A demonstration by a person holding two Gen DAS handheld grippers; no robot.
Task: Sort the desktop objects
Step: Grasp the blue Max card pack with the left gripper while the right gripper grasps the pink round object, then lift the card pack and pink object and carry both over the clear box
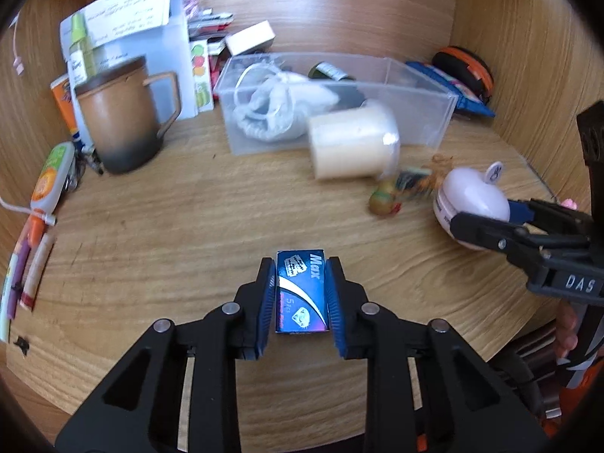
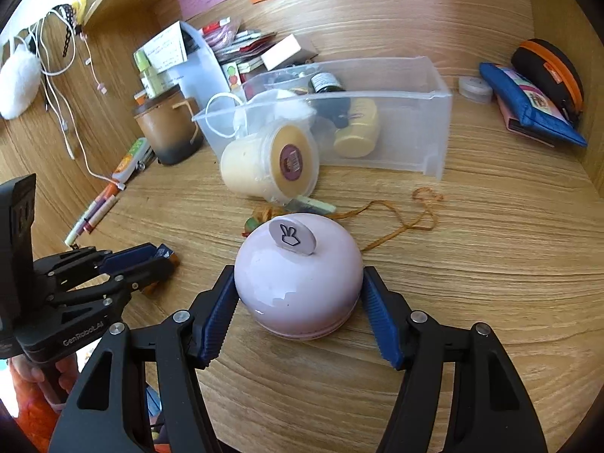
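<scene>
Markers (image 1: 26, 264) lie in a loose row at the far left edge of the wooden desk (image 1: 170, 226), with a green-and-orange glue bottle (image 1: 51, 175) just behind them. Next comes a brown mug (image 1: 124, 113), standing upright in front of a white stand stuffed with papers (image 1: 151, 30). Nearer the front edge, the left gripper (image 1: 300, 294) has its blue pads pressed against both long sides of a small blue razor-blade box (image 1: 300, 290), which lies flat on the desk. Behind it, a clear plastic bin (image 1: 415, 109) holds a white bundled cloth (image 1: 279, 109) and a dark bottle (image 1: 330, 71). A cream-coloured tub (image 2: 268, 162) lies on its side right against the bin's front wall. Between the tub and the next item sits a small clutter of a clip, a little round trinket and a loose orange string (image 2: 400, 219). To the right, the right gripper (image 2: 300, 302) pinches a pale pink dome-shaped gadget (image 2: 298, 275) by its sides; whether it rests on the desk or is just lifted cannot be told. Far right against the wall lie a blue pouch (image 2: 528, 109) and a black-and-orange round case (image 2: 547, 71).
</scene>
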